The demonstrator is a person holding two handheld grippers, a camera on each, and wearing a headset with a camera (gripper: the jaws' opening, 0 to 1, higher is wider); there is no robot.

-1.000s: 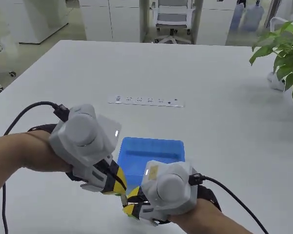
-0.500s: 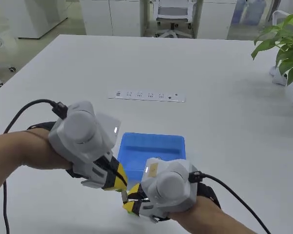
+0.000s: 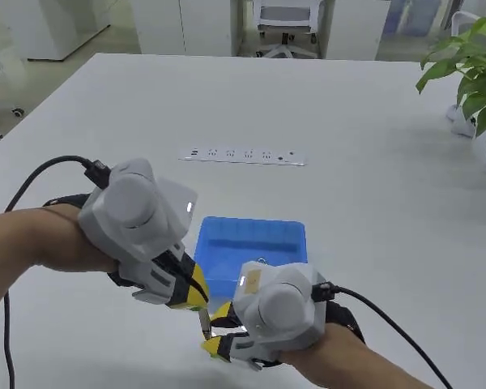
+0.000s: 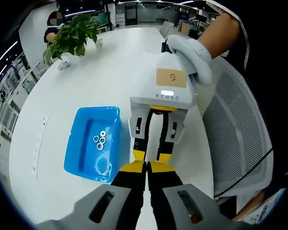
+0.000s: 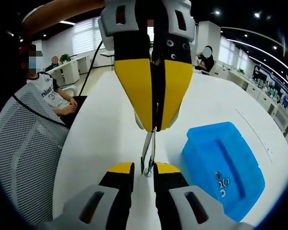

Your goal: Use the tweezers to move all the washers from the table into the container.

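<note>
While left gripper (image 5: 153,122) clamps tweezers (image 5: 148,149), tips sit between right gripper (image 5: 144,168) jaws.

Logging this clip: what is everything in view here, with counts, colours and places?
table: one, white, under everything
container: one, blue, on the table
washers: a few, silver, inside the container
power strip: one, white, beyond the container
plant: one, green, table's far right
office chair: one, grey, beyond the table
tweezers: one, silver, in the left claw
left claw: one, grey and yellow, shut on the tweezers
right claw: one, grey and yellow, jaws flanking the tweezers' tip
</note>
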